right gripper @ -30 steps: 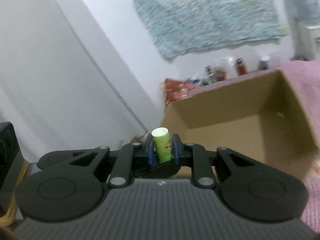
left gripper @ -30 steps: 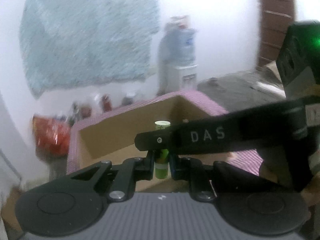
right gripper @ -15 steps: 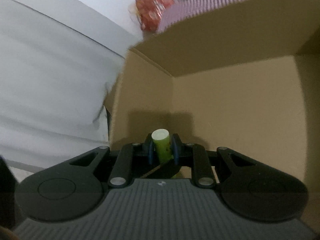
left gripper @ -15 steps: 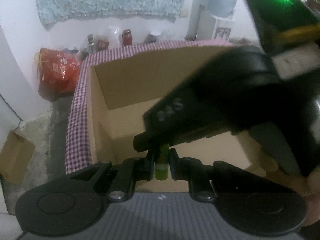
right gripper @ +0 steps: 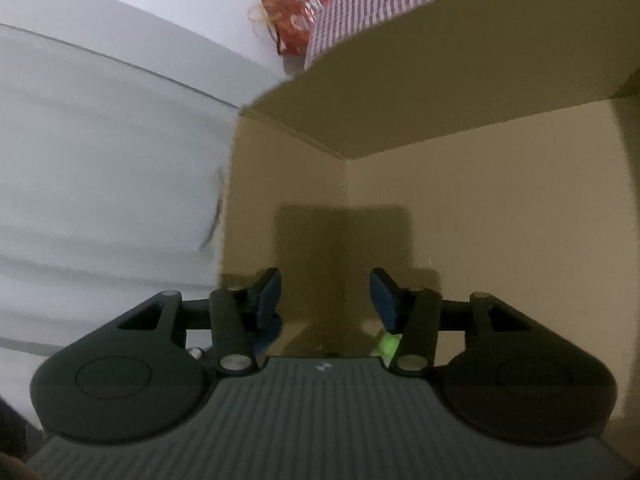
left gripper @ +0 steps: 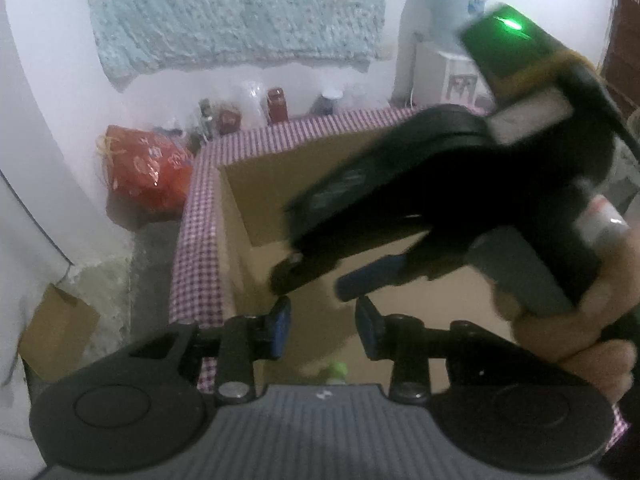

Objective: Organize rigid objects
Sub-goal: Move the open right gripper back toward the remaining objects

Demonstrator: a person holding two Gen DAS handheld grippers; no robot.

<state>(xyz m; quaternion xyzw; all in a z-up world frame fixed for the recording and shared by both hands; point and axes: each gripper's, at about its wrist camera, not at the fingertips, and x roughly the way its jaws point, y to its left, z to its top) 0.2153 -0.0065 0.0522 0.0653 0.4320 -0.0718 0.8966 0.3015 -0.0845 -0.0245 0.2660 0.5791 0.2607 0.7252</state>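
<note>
An open cardboard box (left gripper: 236, 216) stands on a red-checked cloth. My left gripper (left gripper: 323, 322) hangs over its near edge with its jaws opening and nothing between the blue pads. A small green tube (left gripper: 335, 369) lies blurred just below them inside the box. The right gripper (left gripper: 320, 280) crosses the left wrist view over the box, held by a hand (left gripper: 576, 320). In the right wrist view the right gripper (right gripper: 325, 290) points into a box corner (right gripper: 346, 200), jaws opening and empty, with a green tube (right gripper: 389, 345) low behind its right finger.
Jars and bottles (left gripper: 276, 104) line the wall behind the checked cloth (left gripper: 196, 264). A red bag (left gripper: 144, 172) sits left of the table and a brown paper bag (left gripper: 56, 332) on the floor. A water dispenser (left gripper: 444, 52) stands at the back right.
Both grippers were shut on small green tubes and have let them go into the box; their jaws now stand apart. Both moved down from outside to over the box interior.
</note>
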